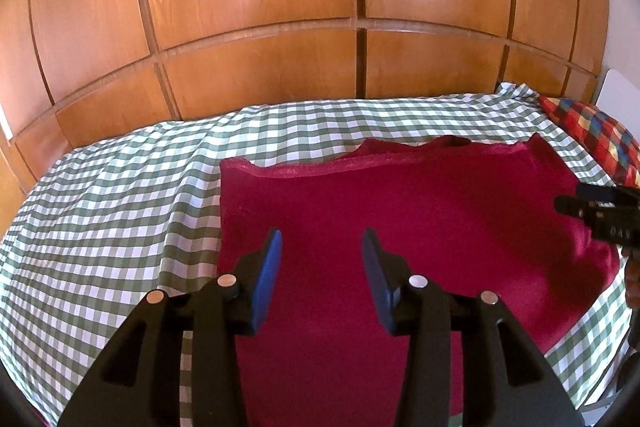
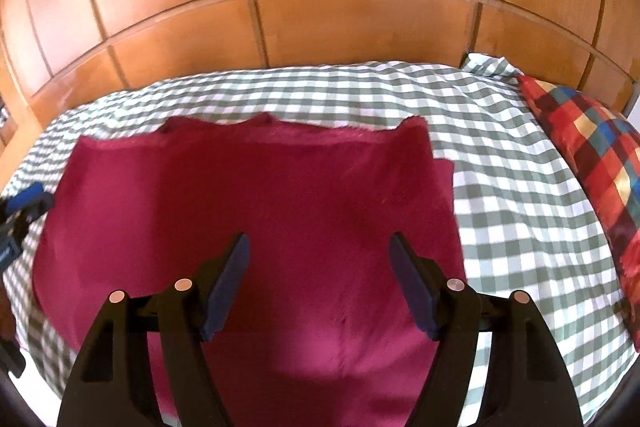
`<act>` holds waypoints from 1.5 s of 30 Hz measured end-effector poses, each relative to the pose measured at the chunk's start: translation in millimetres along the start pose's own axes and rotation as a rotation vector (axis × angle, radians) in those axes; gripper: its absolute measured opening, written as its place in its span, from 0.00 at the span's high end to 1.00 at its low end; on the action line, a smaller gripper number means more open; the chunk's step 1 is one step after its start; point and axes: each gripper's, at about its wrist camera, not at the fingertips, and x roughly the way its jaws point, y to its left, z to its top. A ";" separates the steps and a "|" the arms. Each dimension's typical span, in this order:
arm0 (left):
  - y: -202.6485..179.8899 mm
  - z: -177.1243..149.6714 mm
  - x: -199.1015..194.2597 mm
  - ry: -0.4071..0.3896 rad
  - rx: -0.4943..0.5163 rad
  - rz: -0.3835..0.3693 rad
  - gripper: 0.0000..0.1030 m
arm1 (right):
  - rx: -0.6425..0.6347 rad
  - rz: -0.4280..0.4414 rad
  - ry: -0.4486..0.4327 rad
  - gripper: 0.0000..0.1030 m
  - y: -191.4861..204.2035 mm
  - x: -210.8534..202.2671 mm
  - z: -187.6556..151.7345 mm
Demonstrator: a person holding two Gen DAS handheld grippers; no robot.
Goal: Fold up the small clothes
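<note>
A dark red garment (image 1: 400,211) lies spread flat on a green-and-white checked bedsheet (image 1: 100,195). My left gripper (image 1: 322,239) hovers over its left part, jaws open, nothing between the blue pads. In the right wrist view the same red garment (image 2: 260,195) fills the middle, its far edge folded into a raised hem. My right gripper (image 2: 320,243) is open above it and holds nothing. The right gripper shows at the right edge of the left wrist view (image 1: 600,215); the left gripper shows at the left edge of the right wrist view (image 2: 20,211).
A wooden panelled wardrobe (image 1: 260,7) stands right behind the bed. A multicoloured checked pillow (image 2: 592,163) lies at the right end of the bed. The checked sheet (image 2: 520,207) is wrinkled left of the garment and smoother to its right.
</note>
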 end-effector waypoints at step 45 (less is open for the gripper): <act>40.4 -40.9 -1.4 0.103 -0.216 0.030 0.51 | -0.204 -0.230 -0.192 0.24 61.5 -69.4 1.0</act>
